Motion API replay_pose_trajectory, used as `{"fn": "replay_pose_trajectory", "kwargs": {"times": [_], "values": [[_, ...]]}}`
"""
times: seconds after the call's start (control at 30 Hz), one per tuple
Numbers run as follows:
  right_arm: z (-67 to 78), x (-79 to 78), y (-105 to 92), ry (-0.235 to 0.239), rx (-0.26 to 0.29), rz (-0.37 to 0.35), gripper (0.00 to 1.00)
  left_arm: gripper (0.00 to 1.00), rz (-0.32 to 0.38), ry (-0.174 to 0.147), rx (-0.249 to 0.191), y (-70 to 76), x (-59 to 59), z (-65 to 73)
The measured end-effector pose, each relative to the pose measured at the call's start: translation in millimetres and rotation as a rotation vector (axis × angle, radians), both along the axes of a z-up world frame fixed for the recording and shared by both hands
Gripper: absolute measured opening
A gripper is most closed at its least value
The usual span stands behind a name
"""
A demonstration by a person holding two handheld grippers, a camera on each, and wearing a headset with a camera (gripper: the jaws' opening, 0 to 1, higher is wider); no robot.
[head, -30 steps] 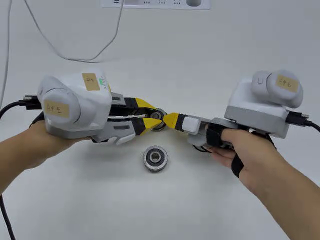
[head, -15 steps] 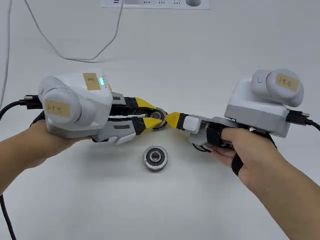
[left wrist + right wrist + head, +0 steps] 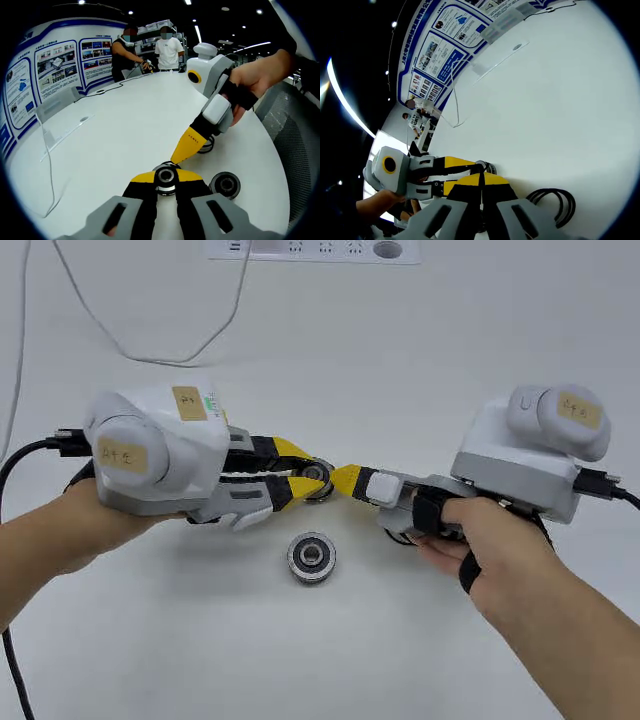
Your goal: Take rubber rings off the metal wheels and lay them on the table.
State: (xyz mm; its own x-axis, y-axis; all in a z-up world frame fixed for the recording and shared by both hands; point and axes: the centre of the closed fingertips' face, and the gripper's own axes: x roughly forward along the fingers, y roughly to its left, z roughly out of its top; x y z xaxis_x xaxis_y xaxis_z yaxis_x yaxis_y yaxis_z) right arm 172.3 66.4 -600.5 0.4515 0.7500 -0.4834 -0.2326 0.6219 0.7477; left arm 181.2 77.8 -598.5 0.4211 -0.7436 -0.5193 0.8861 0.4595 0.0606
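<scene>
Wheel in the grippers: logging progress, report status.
Left gripper shut on wheel. Right gripper shut, tip at its rim. Second wheel and loose rings on table.

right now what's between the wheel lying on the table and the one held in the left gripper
Nothing but bare white table: in the head view the lying wheel sits apart from the held wheel in the left gripper.

white table; wheel; rubber rings; cable
</scene>
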Motion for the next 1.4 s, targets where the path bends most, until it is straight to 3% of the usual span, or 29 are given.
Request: {"fn": "replay_pose_trajectory", "kwargs": {"times": [0.57, 1.07, 1.4], "values": [[7.4, -3.7, 6.4, -0.067, -0.042, 0.067, 0.0, 0.13, -0.005, -0.002, -0.003, -0.4, -1.9, 0.4], [12.5, -8.7, 11.9, -0.094, -0.049, 0.104, 0.0, 0.13, -0.002, -0.008, -0.006, -0.1, -1.6, 0.3], [13.0, -6.2, 9.4, -0.104, -0.07, 0.079, 0.01, 0.13, 0.008, -0.031, 0.002, -0.1, -2.3, 0.8]]}}
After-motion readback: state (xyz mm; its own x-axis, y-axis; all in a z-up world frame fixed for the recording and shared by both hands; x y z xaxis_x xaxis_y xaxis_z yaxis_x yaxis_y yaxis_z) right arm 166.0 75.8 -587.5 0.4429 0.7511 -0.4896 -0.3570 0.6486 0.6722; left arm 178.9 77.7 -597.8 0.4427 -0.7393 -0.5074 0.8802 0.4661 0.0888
